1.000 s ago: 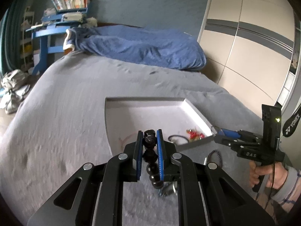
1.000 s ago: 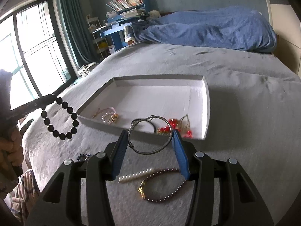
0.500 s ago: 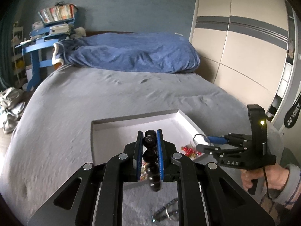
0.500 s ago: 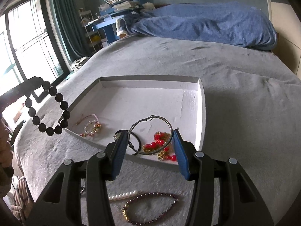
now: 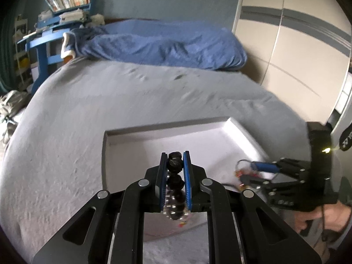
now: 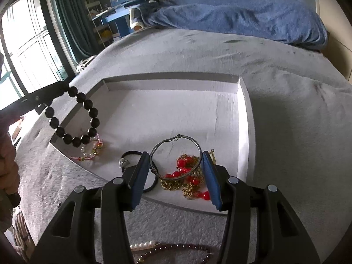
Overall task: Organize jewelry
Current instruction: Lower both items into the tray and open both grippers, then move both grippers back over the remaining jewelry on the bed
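Left wrist view is motion-blurred on my end. Lower beads of the black bead bracelet (image 5: 175,182) sit behind the left gripper (image 5: 175,165) pads, so I can't see the full loop. Jewelry under the right gripper (image 5: 246,171) is a red-gold smear, can't tell pieces apart. Hand (image 5: 325,216) on its handle is cut by the frame edge. In the right wrist view, the pearl strand (image 6: 143,246) and dark bead necklace (image 6: 176,249) run off the bottom edge, partly behind gripper arms. Black hair tie (image 6: 140,154) is half hidden by a finger (image 6: 138,180). Sleeve (image 6: 7,167) cropped at left.
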Tool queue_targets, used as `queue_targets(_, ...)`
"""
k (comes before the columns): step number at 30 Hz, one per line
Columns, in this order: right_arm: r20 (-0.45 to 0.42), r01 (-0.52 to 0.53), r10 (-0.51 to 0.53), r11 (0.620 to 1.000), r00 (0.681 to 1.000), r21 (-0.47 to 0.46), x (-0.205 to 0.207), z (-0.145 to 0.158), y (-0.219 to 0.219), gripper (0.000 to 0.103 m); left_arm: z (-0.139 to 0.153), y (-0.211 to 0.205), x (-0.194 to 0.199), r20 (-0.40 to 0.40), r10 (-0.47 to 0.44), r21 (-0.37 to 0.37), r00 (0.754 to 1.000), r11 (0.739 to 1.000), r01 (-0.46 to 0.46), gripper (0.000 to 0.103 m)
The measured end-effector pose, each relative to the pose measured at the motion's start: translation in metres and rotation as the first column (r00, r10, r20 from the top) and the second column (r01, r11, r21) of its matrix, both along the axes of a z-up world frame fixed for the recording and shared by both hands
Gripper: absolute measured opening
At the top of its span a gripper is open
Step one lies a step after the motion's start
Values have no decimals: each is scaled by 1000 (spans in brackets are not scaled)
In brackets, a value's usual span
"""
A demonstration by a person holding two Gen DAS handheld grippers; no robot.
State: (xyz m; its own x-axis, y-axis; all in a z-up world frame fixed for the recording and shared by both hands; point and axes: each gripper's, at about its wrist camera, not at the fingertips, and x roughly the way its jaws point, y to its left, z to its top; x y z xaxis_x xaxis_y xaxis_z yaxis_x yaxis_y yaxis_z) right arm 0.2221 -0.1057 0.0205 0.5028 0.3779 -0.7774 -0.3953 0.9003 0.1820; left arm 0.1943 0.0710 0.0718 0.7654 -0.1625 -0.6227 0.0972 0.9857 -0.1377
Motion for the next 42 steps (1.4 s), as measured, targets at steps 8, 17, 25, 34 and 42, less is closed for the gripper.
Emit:
queue_targets(8, -4, -1, 1, 999, 1000, -33, 5, -7, 2, 48, -24, 21, 11, -60, 74, 79, 995, 994, -69, 15)
queue_targets(17, -1, -11, 11, 999, 1000, -36, 3, -6, 3, 49, -37, 20, 3, -58, 102, 164, 993, 982, -91, 23)
queue_targets(25, 13, -16, 17, 1000, 1000, -15, 1, 3, -2, 50, -34, 17, -13, -9, 105, 166, 994, 981, -102, 62)
queue_targets(34, 59, -9, 7, 1000, 998, 27, -19, 17, -13, 55, -26, 7, -45, 50, 82, 156, 995, 984, -89, 75)
queue_targets(42, 99, 16, -25, 996, 995, 87, -50, 31, -34, 55, -25, -1, -86, 89, 56, 96, 994, 993, -65, 75)
